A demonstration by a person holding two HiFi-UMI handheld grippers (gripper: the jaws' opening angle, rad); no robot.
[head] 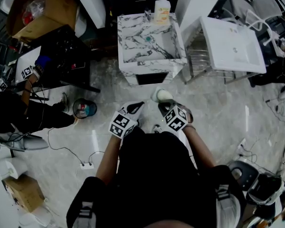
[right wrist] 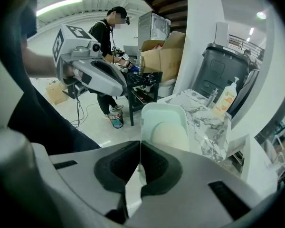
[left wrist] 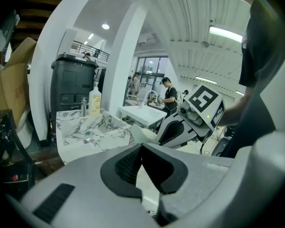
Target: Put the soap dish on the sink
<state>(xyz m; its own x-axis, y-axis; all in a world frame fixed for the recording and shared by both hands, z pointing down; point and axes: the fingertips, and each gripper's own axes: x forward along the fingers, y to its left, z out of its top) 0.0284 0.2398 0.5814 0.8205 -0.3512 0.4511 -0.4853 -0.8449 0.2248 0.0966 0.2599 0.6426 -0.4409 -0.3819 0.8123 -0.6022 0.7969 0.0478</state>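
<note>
starting at the left, the left gripper (head: 136, 108) hangs idle beside its partner, its jaws pressed together on nothing. just right of it, the right gripper (head: 164, 106) has its jaws clamped on the near edge of the soap dish (head: 161, 95), so this hand will do the placing. the dish juts forward from the jaws, its long axis pointing away from the person toward the marble sink (head: 152, 66). that sink stands straight ahead across a stretch of floor, well apart. the dish is a pale mint, round-cornered tray with a raised rim and a cream oval lump, likely soap, resting in it. farther right stands a plain white sink (head: 232, 46). the marbled one, with a soap bottle (head: 162, 7) at its back rim, looks the nearer goal.
</note>
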